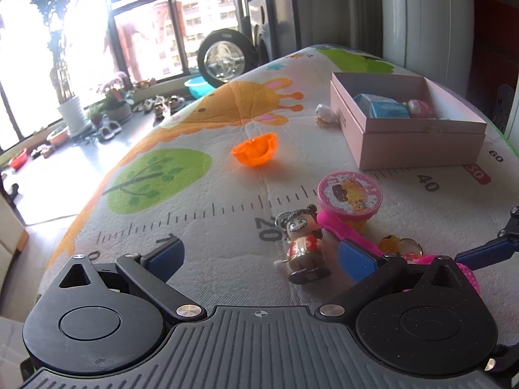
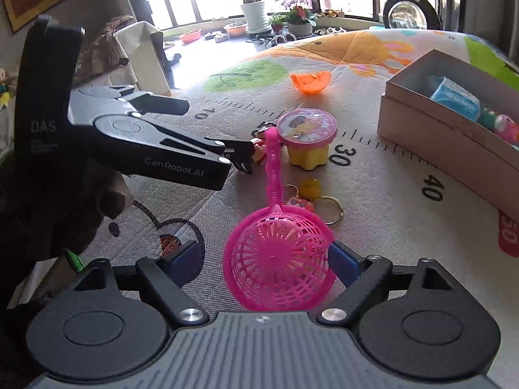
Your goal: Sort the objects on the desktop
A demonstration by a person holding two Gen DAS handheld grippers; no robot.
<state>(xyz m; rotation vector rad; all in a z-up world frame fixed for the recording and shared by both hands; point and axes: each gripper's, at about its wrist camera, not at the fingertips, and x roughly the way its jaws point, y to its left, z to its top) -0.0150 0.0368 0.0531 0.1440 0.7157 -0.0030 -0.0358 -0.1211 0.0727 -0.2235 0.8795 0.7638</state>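
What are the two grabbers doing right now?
Left gripper: open, holding nothing.
Right gripper: open, round pink plastic mesh net between its jaws, not clamped.

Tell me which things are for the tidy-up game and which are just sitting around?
For sorting: doll figurine, pink net scoop, pink-lidded tub, key rings, orange shell, pink box.

Just around: plant pots, washing machine, play mat.

Left gripper [image 1: 259, 256] spread wide over a printed play mat [image 1: 194, 194].
Small wind-up doll [image 1: 303, 243] upright between the blue fingers [image 1: 356, 259], nearer the right one. Just behind: pink-lidded tub [image 1: 350, 194]. Farther back: orange shell half [image 1: 255, 150], open pink box [image 1: 408, 120] with a blue carton [image 1: 381, 106] inside.
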